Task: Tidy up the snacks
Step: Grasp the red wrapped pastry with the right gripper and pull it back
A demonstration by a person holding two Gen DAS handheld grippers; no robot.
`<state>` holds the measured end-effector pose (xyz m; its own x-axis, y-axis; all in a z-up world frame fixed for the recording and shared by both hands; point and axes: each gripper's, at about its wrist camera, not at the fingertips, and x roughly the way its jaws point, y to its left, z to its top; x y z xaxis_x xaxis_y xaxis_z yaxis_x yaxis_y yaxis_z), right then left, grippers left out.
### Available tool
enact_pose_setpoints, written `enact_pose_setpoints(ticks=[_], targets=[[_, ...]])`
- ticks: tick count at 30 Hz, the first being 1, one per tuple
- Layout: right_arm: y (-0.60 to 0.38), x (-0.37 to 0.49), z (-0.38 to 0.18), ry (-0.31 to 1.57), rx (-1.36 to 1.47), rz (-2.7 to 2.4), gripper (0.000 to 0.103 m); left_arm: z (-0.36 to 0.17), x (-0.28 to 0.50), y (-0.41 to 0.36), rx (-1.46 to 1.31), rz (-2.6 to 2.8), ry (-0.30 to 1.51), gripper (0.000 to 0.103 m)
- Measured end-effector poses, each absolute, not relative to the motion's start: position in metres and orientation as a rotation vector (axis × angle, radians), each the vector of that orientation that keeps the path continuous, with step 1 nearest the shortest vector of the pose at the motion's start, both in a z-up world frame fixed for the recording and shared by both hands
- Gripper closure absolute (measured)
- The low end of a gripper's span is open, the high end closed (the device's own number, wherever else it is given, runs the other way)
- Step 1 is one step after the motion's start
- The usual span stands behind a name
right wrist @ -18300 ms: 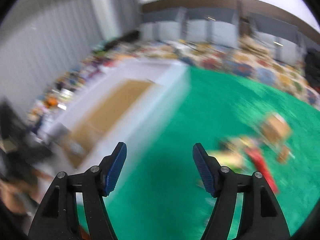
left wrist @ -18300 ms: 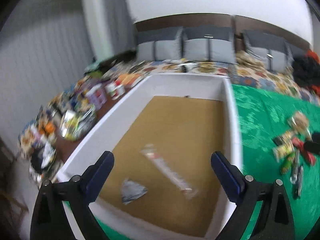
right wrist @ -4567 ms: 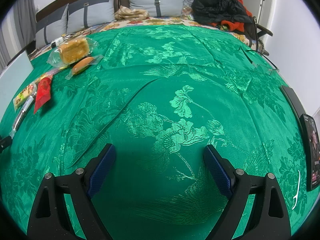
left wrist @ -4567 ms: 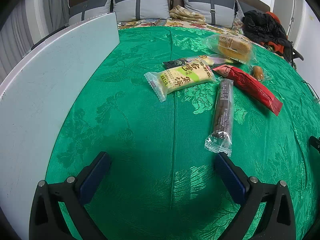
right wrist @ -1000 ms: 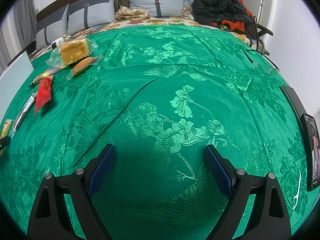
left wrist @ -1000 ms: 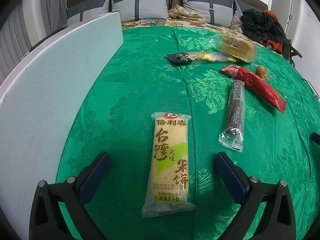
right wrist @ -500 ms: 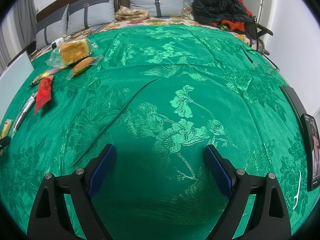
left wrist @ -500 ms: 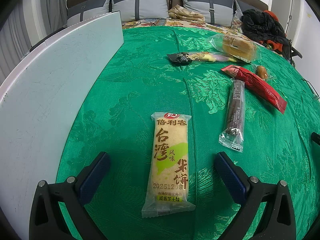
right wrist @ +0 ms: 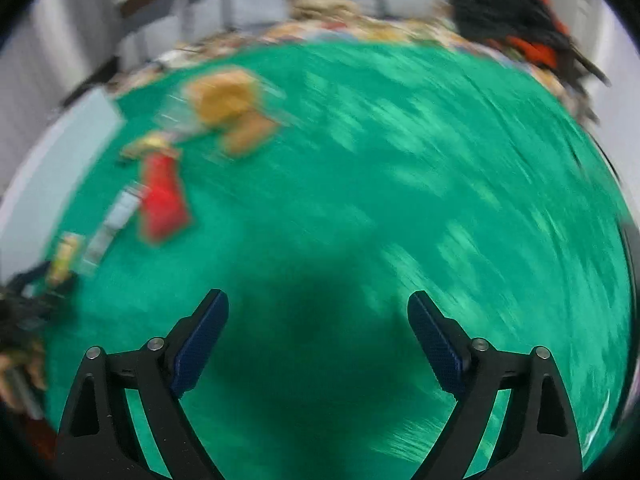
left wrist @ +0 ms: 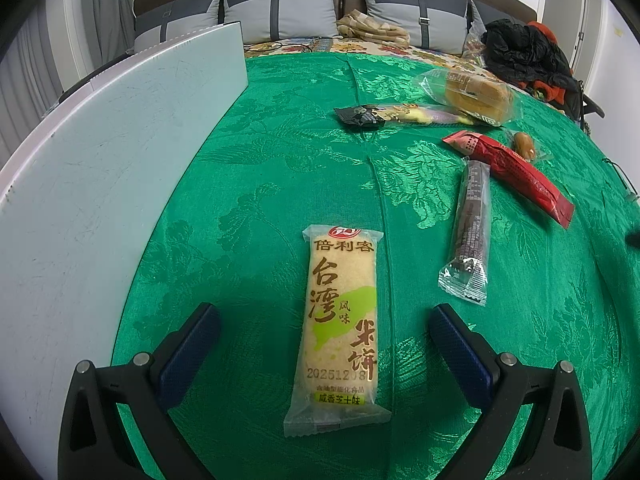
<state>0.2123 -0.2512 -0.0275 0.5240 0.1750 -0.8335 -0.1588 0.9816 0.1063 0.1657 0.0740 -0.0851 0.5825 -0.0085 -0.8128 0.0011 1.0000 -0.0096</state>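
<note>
The rice cracker packet (left wrist: 340, 332) lies flat on the green cloth (left wrist: 260, 160), lengthwise between the wide-apart fingers of the left hand-held gripper (left wrist: 324, 340), beside the white box wall (left wrist: 100, 160). The right hand-held gripper (right wrist: 318, 336), also spread and empty, gives a blurred view. I judge that closing on the thin, slippery wrapper may pinch the cloth, or the packet may slide out.

White box wall (left wrist: 100, 168) blocks the left; green cloth (left wrist: 260, 152) beside it lies open, seemingly rightward too.

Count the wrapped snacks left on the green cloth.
6: rice cracker between the left gripper fingers; dark stick; red pack; small sausage; black-yellow bar; cake. Others may be out of view.
</note>
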Motion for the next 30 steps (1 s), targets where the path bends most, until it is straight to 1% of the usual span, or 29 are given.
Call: enact_pose_setpoints(ticks=[2, 5, 9, 12, 13, 14, 15, 16, 17, 18, 19, 20, 25, 30], targets=[[-0.214, 0.231, -0.013, 0.999, -0.039, 0.289, 0.01, -0.085, 0.167, 0.074, -0.008, -0.006, 0.949, 0.0], [-0.161, 0.26, -0.009, 1.034, -0.14, 0.366, 0.011, -0.085, 0.167, 0.074, -0.008, -0.005, 0.949, 0.0], [-0.12, 0.287, -0.025, 1.07, -0.206, 0.366, 0.011, -0.085, 0.166, 0.074, -0.009, -0.006, 0.949, 0.0], [-0.109, 0.3, -0.04, 1.116, -0.203, 0.337, 0.012, -0.085, 0.167, 0.074, -0.009, -0.006, 0.949, 0.0], [-0.109, 0.301, -0.041, 1.121, -0.206, 0.331, 0.014, -0.085, 0.167, 0.074, -0.009, -0.006, 0.949, 0.0], [-0.108, 0.302, -0.043, 1.123, -0.21, 0.33, 0.017, -0.085, 0.167, 0.074, -0.009, -0.006, 0.949, 0.0], [-0.109, 0.3, -0.045, 1.127, -0.211, 0.338, 0.032, -0.085, 0.167, 0.074, -0.009, -0.006, 0.949, 0.0], [-0.11, 0.298, -0.046, 1.139, -0.209, 0.347, 0.063, -0.085, 0.166, 0.074, -0.009, -0.006, 0.949, 0.0], [-0.112, 0.297, -0.047, 1.172, -0.195, 0.364, 0.077, -0.085, 0.166, 0.074, -0.009, -0.006, 0.949, 0.0], [-0.116, 0.297, -0.047, 1.188, -0.18, 0.371, 0.079, -0.085, 0.167, 0.074, -0.009, -0.006, 0.949, 0.0], [-0.12, 0.294, -0.045, 1.181, -0.167, 0.366, 0.083, -0.085, 0.166, 0.074, -0.009, -0.006, 0.949, 0.0], [-0.128, 0.288, -0.04, 1.162, -0.144, 0.358, 0.084, -0.085, 0.166, 0.074, -0.009, -0.006, 0.949, 0.0], [-0.186, 0.258, -0.015, 1.13, -0.013, 0.316, 0.084, -0.085, 0.167, 0.074, -0.009, -0.006, 0.949, 0.0], [-0.246, 0.216, -0.003, 1.113, 0.037, 0.231, 0.084, -0.085, 0.166, 0.074, -0.009, -0.005, 0.949, 0.0]])
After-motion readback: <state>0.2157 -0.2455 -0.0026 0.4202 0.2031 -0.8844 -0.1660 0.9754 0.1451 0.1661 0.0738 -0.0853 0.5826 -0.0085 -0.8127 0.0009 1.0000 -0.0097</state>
